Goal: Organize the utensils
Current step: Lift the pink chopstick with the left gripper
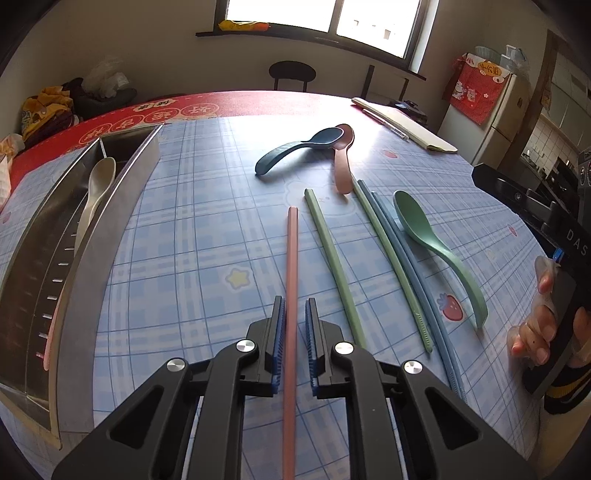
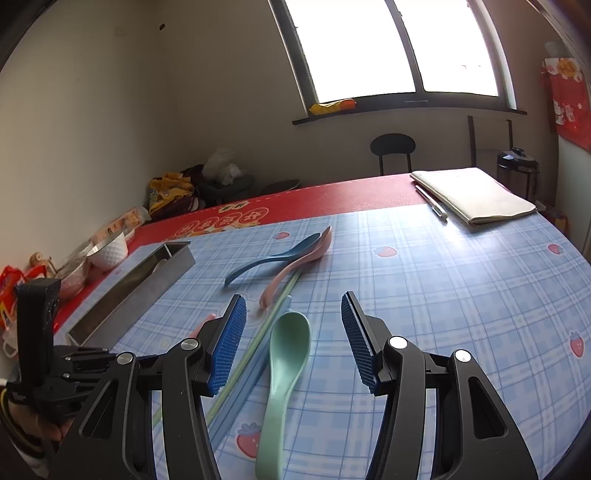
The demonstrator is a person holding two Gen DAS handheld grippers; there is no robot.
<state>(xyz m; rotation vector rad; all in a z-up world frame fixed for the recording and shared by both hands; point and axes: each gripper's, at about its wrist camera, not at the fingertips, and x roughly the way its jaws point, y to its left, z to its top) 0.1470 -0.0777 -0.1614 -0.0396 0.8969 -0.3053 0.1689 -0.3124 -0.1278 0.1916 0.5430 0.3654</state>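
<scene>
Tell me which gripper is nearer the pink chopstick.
Left. The left gripper has its jaws closed around the pink chopstick; the right gripper stands open over the green spoon, off to the side.

left wrist view rode low on the left gripper (image 1: 295,314), tipped steeply at the tabletop (image 1: 184,229), facing the window (image 1: 332,14). right wrist view sat shallower behind the right gripper (image 2: 293,325), facing likewise. both shared the metal tray (image 1: 110,206) and green spoon (image 2: 284,365).
</scene>
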